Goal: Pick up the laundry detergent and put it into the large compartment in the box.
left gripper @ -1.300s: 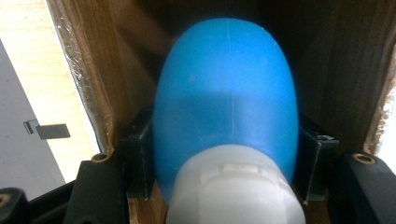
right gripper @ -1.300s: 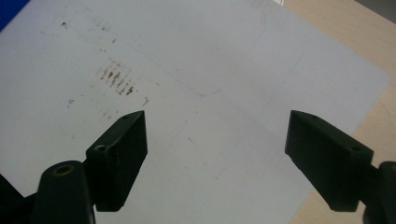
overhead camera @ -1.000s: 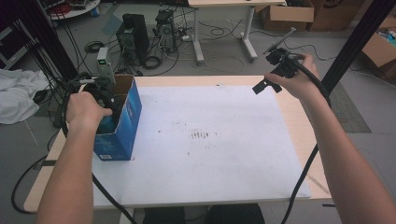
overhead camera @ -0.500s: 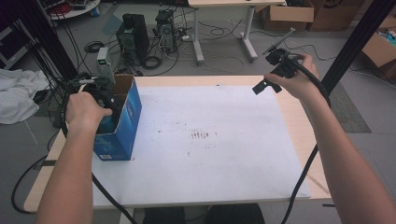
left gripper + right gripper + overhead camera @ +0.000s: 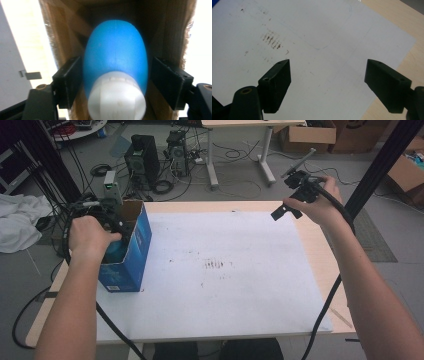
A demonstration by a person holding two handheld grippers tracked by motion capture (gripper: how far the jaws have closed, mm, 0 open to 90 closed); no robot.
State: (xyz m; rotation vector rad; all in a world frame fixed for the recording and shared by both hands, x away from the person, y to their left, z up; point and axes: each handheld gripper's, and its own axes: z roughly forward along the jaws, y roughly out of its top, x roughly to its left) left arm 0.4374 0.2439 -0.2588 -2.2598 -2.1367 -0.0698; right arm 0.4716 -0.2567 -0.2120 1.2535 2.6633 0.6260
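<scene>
The bottle [image 5: 115, 60], blue with a white cap, sits inside the box [image 5: 134, 251] at the counter's [image 5: 320, 250] left edge. The left gripper [image 5: 115, 82] reaches into the box; its jaws have just been opening and now flank the bottle, the right one clear of it. The right gripper [image 5: 327, 82] hovers over the far right of the white sheet [image 5: 240, 270], jaws wide apart and empty.

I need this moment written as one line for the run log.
left gripper: inside blue box, jaws just opening, blue bottle between them, right pad apart | right gripper: open, held above white sheet
</scene>
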